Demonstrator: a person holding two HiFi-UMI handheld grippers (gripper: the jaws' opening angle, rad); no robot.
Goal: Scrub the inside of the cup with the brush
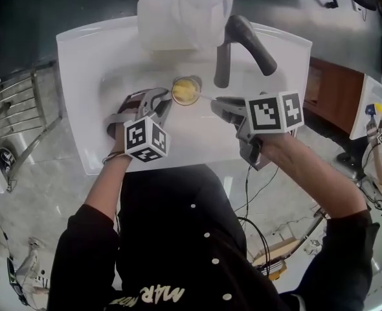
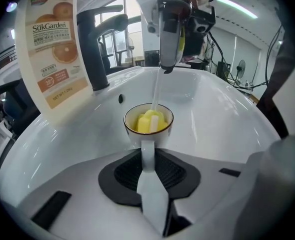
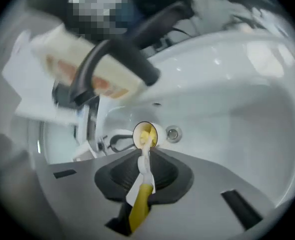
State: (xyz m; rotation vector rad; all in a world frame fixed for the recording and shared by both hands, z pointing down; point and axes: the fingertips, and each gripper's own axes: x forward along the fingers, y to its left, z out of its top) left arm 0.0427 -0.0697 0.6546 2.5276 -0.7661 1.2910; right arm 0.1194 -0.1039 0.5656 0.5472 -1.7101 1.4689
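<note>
Over the white sink, the left gripper has its jaws closed on the handle of the cup, holding it inside the basin with the mouth tipped towards the right gripper. The cup is white with a dark rim. The right gripper's jaws are clamped on the yellow handle of the brush, whose thin pale shaft runs forward into the cup. The brush's yellow sponge head sits inside the cup and fills most of it. The dark faucet rises at the back of the sink, with a labelled bottle just beside it, and the drain shows in the basin near the cup
</note>
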